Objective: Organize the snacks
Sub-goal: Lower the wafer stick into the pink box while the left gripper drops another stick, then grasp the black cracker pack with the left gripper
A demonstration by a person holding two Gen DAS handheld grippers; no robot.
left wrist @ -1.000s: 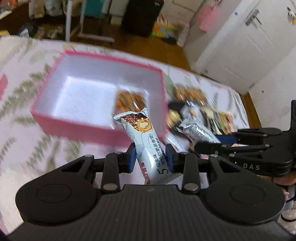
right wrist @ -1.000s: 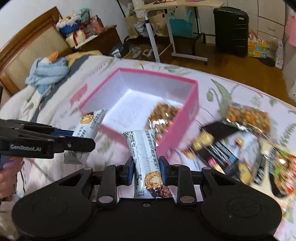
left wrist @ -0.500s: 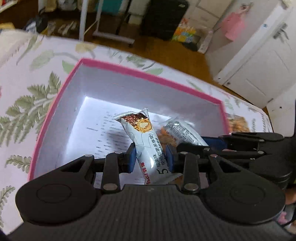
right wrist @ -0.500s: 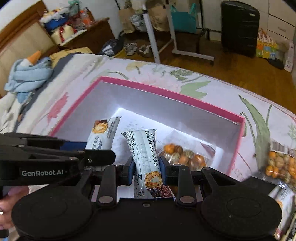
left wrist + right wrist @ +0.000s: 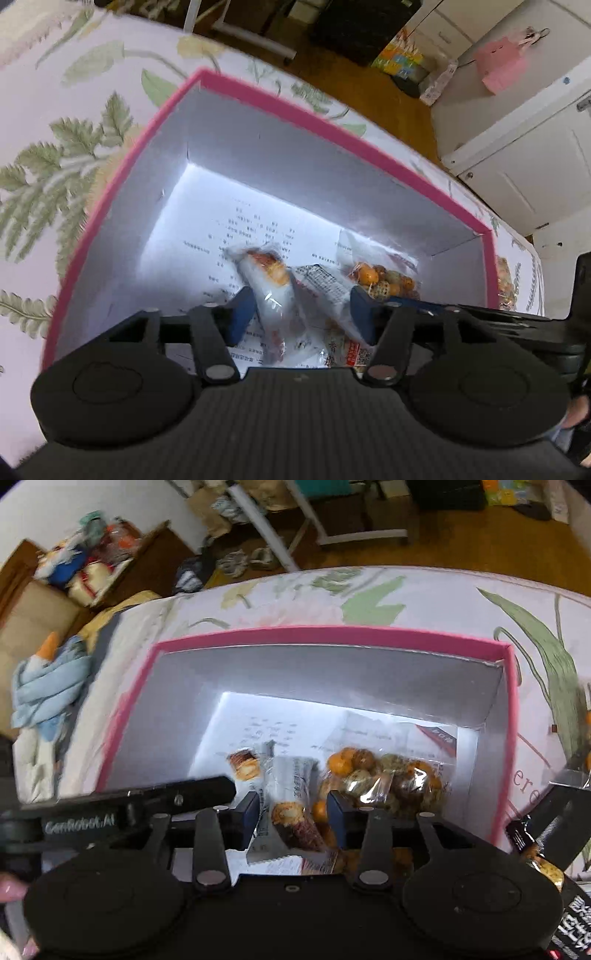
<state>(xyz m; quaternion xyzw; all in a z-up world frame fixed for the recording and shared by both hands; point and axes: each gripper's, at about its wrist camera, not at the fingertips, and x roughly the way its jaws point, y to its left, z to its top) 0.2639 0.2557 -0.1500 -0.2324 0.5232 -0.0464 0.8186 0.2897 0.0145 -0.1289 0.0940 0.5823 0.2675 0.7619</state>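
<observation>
Both tools hang over the pink box (image 5: 332, 133) that sits on the leaf-patterned bed cover (image 5: 55, 177). The left tool (image 5: 301, 314) has its jaws spread wide and grips nothing, with a white snack bar (image 5: 273, 295) lying loose between them on the box floor. The right tool (image 5: 291, 814) is likewise parted around a second snack bar (image 5: 291, 801), which lies just beside a clear bag of mixed nuts (image 5: 380, 775) in the box's right half.

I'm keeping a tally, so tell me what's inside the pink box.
The pink box holds two white snack bars, a clear bag of orange and brown snacks and printed paper lining its floor. Both grippers hide its near end.
</observation>
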